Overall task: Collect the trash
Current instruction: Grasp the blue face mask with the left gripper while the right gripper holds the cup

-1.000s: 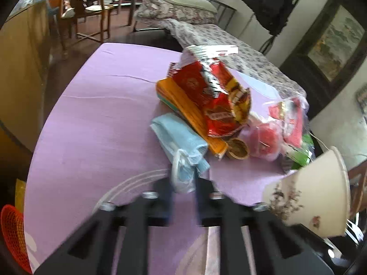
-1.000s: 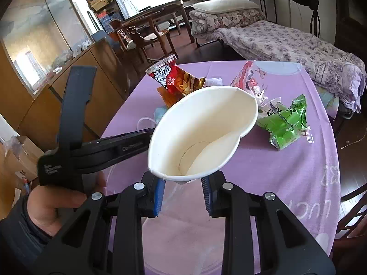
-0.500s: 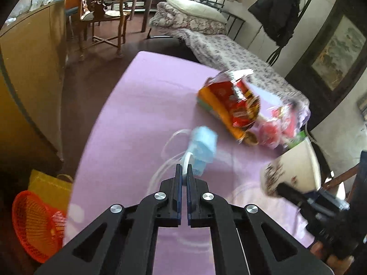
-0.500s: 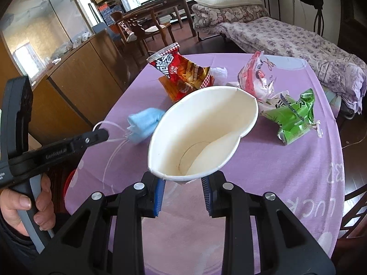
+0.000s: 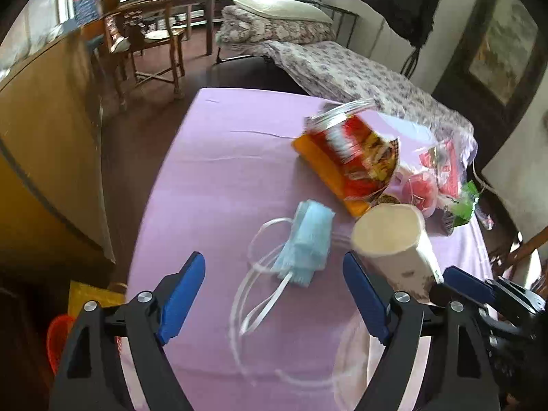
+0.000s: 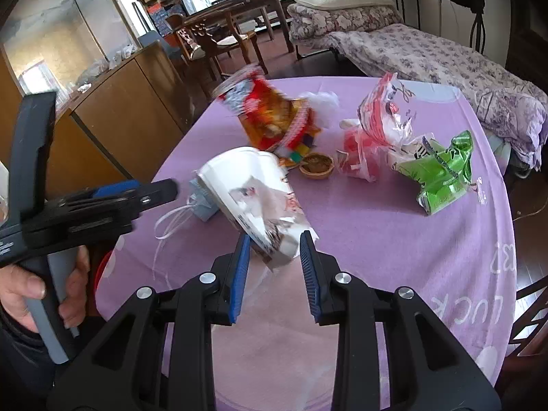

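Closest in, the right gripper [image 6: 274, 239] pinches the bottom end of a white paper cup [image 6: 255, 198], which lies tilted with its mouth turned toward the left gripper [image 5: 274, 267]; the blue pads [image 6: 239, 274] sit against the cup's base on both sides. The left gripper's jaws are opening and stand wide, with nothing pressed between them; a hand [image 6: 37, 287] grips its handle at the desk's edge. Just beyond those jaws a blue mask [image 5: 306, 239] lies loose on the purple desk [image 5: 219, 171], its white straps [image 5: 260, 294] curling back toward the gripper. The mask sits just beside the cup's mouth, not inside it. Below the desk on the left, an orange basket [image 5: 56, 335] shows on the floor. Farther along the desk a red snack bag [image 6: 270, 113] leans on an orange pack [image 5: 325, 171], blurred in both views. A small brown foil cup [image 6: 316, 166] lies near them, then a red and clear wrapper [image 6: 373, 137], and a crumpled green bag [image 6: 441, 171] toward the right side. A bit of white tissue [image 6: 323, 102] sits behind the snack bag. Past the desk stands a wooden cabinet [image 6: 123, 109] on the left, a chair [image 5: 150, 41] and another table [image 6: 246, 3] behind it, and a bed [image 6: 428, 51] with a flowered cover along the right wall.
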Demonstrator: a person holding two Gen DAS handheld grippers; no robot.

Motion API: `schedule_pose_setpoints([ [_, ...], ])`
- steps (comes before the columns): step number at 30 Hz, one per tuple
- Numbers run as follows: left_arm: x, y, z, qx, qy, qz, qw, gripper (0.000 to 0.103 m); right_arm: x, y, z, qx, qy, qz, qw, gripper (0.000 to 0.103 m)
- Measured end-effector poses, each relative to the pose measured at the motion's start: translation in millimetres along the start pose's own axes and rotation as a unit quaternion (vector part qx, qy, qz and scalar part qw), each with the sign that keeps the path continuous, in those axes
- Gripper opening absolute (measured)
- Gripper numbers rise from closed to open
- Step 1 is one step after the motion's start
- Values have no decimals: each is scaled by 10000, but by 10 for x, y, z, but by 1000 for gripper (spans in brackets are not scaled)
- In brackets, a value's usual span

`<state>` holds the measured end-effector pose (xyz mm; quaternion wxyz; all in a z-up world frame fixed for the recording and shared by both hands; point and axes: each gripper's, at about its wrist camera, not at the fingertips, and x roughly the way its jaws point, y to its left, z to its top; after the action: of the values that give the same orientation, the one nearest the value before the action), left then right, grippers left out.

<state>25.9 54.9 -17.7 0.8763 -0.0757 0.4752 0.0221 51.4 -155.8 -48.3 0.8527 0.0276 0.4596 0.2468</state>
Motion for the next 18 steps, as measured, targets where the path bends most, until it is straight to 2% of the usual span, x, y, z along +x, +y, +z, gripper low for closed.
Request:
schedule_pose_setpoints([
  [2, 126, -105, 36, 135, 108, 10, 9998, 82, -4, -33, 3, 88, -22, -33, 10000, 44],
  [5, 275, -190, 16, 338, 264, 72, 9991, 82, -39, -83, 18, 230, -126, -93, 9996, 53],
  [13, 473, -250, -1, 507, 379, 83, 9980, 80, -75, -180, 50, 494, -213, -48, 9985, 63],
  [14, 496, -257, 11, 519, 381, 92, 9979, 77, -72, -191, 54, 510, -210, -48, 9985, 64],
  [15, 518, -267, 23, 536, 393, 84, 9978, 70, -68, -198, 53, 527, -204, -51, 9984, 64],
  [17, 561, -287, 28, 588, 464, 4, 9972, 53, -62, -214, 57, 555, -191, -61, 9983, 64],
  [18, 583, -294, 16, 620, 521, -52, 9967, 38, -58, -230, 61, 566, -185, -66, 9982, 64],
])
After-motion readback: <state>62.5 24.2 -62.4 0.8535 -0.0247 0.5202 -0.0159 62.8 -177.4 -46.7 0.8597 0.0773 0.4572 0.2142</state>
